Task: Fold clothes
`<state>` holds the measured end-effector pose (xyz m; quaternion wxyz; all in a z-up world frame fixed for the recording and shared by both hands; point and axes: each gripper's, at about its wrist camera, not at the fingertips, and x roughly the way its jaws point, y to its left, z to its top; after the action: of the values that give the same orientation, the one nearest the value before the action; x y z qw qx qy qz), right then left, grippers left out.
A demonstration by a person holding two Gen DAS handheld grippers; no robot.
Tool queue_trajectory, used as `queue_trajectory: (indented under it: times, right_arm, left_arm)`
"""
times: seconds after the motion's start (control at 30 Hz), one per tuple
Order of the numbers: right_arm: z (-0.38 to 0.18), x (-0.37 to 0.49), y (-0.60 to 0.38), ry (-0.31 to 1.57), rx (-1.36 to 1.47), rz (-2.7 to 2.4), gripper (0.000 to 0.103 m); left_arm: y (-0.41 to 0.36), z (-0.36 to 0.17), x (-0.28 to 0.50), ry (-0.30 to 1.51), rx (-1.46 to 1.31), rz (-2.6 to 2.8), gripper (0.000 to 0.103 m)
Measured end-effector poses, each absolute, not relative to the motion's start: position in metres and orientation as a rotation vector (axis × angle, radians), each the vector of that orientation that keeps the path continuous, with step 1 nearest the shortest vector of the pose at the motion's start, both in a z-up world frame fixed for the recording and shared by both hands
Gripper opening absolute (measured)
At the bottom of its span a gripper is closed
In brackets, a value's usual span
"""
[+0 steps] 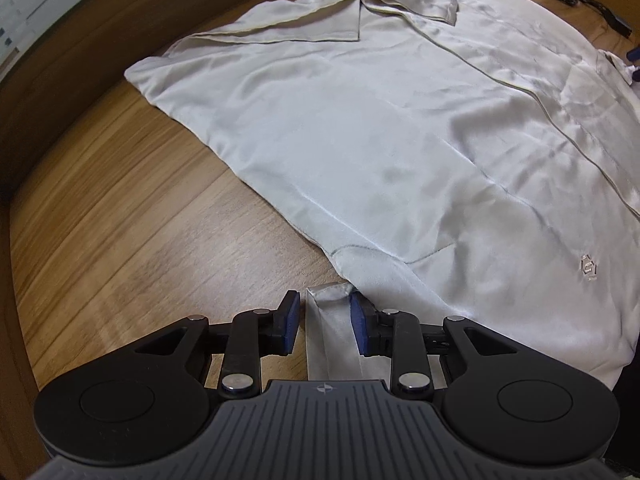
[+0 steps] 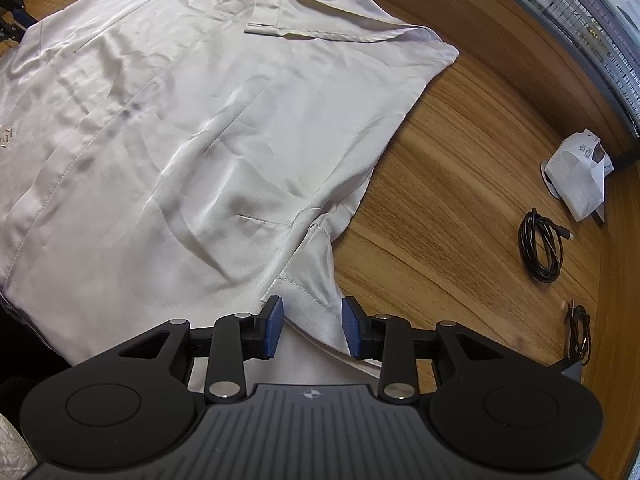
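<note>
A pale satin shirt [image 1: 360, 120] lies spread flat on the wooden table [image 1: 120, 220], collar at the far end and a small embroidered logo [image 1: 589, 267] near its right side. My left gripper [image 1: 326, 320] points down at the near left sleeve end [image 1: 332, 332]. The cloth stands between its blue pads and touches the right one, while a thin gap shows at the left one. In the right wrist view, the shirt [image 2: 180, 120] fills the left half. My right gripper [image 2: 313, 328] hangs open over the other sleeve [image 2: 316, 280], which lies flat between the pads.
On the bare wood [image 2: 440, 200] to the right lie a coiled black cable [image 2: 540, 248], a white paper bag [image 2: 576, 176] and a second cable with a plug [image 2: 580, 336]. Another black cable [image 1: 584, 0] lies beyond the shirt. The table's curved edge [image 1: 40, 120] runs along the left.
</note>
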<state>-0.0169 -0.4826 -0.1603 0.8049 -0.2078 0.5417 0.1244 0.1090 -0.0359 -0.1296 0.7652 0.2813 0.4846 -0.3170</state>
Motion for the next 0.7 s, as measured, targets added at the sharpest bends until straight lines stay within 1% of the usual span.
queue_trajectory:
  times: [0.1, 0.17, 0.2, 0.27, 0.3, 0.33, 0.5, 0.63, 0.67, 0.7]
  right_arm:
    - [-0.159, -0.018, -0.483, 1.154, -0.441, 0.263, 0.042]
    - [-0.159, -0.021, -0.481, 1.150, -0.449, 0.267, 0.042]
    - [-0.160, -0.022, -0.480, 1.148, -0.455, 0.269, 0.042]
    - [-0.160, -0.023, -0.478, 1.141, -0.468, 0.272, 0.042]
    - [-0.161, -0.024, -0.475, 1.133, -0.479, 0.274, 0.042]
    - [-0.161, -0.024, -0.473, 1.130, -0.482, 0.279, 0.042]
    - [-0.167, -0.026, -0.459, 1.129, -0.530, 0.292, 0.042]
    - [-0.177, -0.029, -0.446, 1.113, -0.647, 0.256, 0.041]
    - [-0.180, -0.030, -0.443, 1.105, -0.682, 0.242, 0.039]
    - [-0.183, -0.031, -0.439, 1.097, -0.716, 0.228, 0.034]
  left_arm:
    - [-0.038, -0.130, 0.110, 1.041, 0.603, -0.690, 0.032]
    - [-0.040, -0.131, 0.110, 1.035, 0.595, -0.688, 0.028]
    - [-0.041, -0.131, 0.109, 1.033, 0.589, -0.688, 0.018]
    - [-0.044, -0.132, 0.105, 1.022, 0.585, -0.690, 0.015]
    - [-0.046, -0.133, 0.101, 1.008, 0.595, -0.687, 0.008]
    - [-0.047, -0.133, 0.099, 1.002, 0.596, -0.683, 0.007]
    - [-0.045, -0.133, 0.093, 1.011, 0.547, -0.618, 0.005]
    - [-0.039, -0.133, 0.093, 1.060, 0.477, -0.528, 0.005]
    - [-0.035, -0.132, 0.091, 1.075, 0.454, -0.498, 0.005]
    - [-0.033, -0.132, 0.090, 1.083, 0.442, -0.474, 0.005]
